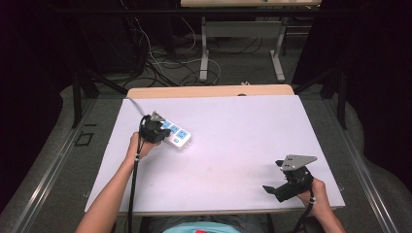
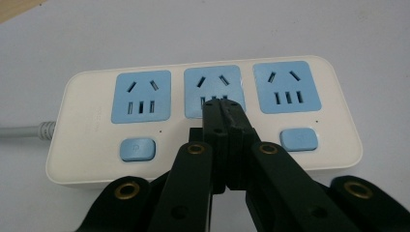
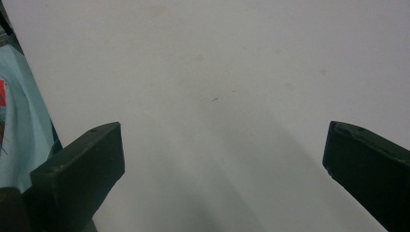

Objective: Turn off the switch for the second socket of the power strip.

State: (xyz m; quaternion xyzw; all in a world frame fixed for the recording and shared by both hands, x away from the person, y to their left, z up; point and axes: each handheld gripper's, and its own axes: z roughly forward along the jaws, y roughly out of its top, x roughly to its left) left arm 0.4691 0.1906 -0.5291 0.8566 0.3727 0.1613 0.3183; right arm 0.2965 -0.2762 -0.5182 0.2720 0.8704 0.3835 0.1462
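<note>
A white power strip point(image 1: 177, 137) with three blue sockets lies on the table's left half. Close up, the power strip point(image 2: 87, 111) shows blue switches under its left and right sockets. My left gripper point(image 2: 223, 104) is shut with nothing between its jaws. Its tips sit over the lower slots of the middle socket, and the jaws hide the spot below that socket. From above, the left gripper point(image 1: 153, 129) rests at the strip's left end. My right gripper point(image 1: 275, 190) stays open near the front right edge; in its own view the right gripper point(image 3: 222, 145) has only bare tabletop between the jaws.
The white table sheet point(image 1: 233, 141) has a wooden strip along its far edge. The strip's grey cord point(image 1: 134, 105) runs off to the back left. Another desk frame point(image 1: 204, 53) and loose cables stand on the floor beyond. Light blue clothing point(image 3: 19, 121) lies at the table's near edge.
</note>
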